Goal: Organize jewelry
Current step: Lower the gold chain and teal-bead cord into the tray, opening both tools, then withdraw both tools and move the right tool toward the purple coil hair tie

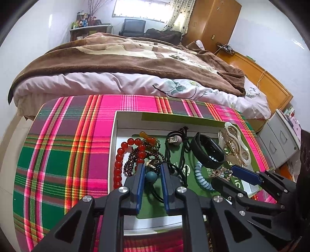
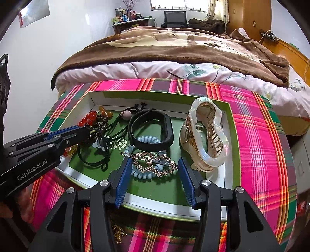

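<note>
"GenRobot.AI" lettering on left gripper (image 2: 88, 131), fingers slightly apart, right gripper (image 2: 153, 168) spread around hair clip (image 2: 155, 163).

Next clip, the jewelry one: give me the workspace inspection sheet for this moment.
Surface: plaid cloth covering a table; a gold chain lies on it outside the box.
Job's things: open shallow box, green-lined, holding a red bead bracelet, dark bead strand, black cords, black band, blue coil tie, jewelled hair clip, pearly claw clip.
Clutter: nothing seen.
Grippers: left gripper with jaws narrow around a teal bead, contact unclear; right gripper open, straddling the jewelled hair clip.
Cables: a wire on the headboard.
Surroundings: bed, wardrobe, window.
</note>
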Demonstrator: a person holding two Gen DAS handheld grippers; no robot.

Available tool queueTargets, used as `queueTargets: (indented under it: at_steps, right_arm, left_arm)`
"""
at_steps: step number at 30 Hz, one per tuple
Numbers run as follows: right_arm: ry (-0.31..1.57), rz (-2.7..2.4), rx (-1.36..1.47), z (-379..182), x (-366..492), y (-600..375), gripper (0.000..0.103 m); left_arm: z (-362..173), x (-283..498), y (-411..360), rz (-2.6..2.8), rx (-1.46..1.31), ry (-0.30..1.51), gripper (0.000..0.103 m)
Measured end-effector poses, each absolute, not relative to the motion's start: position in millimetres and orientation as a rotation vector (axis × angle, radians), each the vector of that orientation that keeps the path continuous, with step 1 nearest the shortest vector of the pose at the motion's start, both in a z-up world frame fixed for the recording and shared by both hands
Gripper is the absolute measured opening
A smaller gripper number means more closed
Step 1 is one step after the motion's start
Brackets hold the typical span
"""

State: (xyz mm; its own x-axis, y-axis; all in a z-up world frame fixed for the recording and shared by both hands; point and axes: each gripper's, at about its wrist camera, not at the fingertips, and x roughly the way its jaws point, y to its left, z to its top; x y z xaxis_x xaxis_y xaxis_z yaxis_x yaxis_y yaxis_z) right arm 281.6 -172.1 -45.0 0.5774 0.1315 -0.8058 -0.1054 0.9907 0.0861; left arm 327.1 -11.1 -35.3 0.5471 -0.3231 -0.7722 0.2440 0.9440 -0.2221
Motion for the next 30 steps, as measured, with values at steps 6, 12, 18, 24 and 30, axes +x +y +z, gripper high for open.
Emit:
queueTargets:
  at_steps: [6, 12, 18, 24, 30]
  right_arm:
    - [0.942, 0.132, 0.042, -44.3, 280.6, -174.9, 0.050]
    - [0.936, 0.130, 0.050, -42.3, 278.2, -176.8, 0.050]
    - [0.917, 0.130, 0.069, -36.1, 273.7, -180.6, 0.051]
    - [0.894, 0.132, 0.080, -25.5, 263.4, -182.2, 0.051]
    - [0.871, 0.128, 0.087, -13.6, 246.8, -183.9, 0.055]
  left_arm:
    - [-34.1, 325.1, -9.9, -0.343, -0.104, 0.929, 0.046]
    - [-32.8, 323.8, -10.6, -0.340, -0.099, 0.929, 0.046]
    - [-26.2, 315.7, -9.2, -0.334, -0.090, 0.911, 0.050]
    - [-11.9, 301.5, -9.3, -0.333, -0.082, 0.888, 0.054]
    - [5.4, 281.1, -8.1, -0.336, -0.082, 0.860, 0.063]
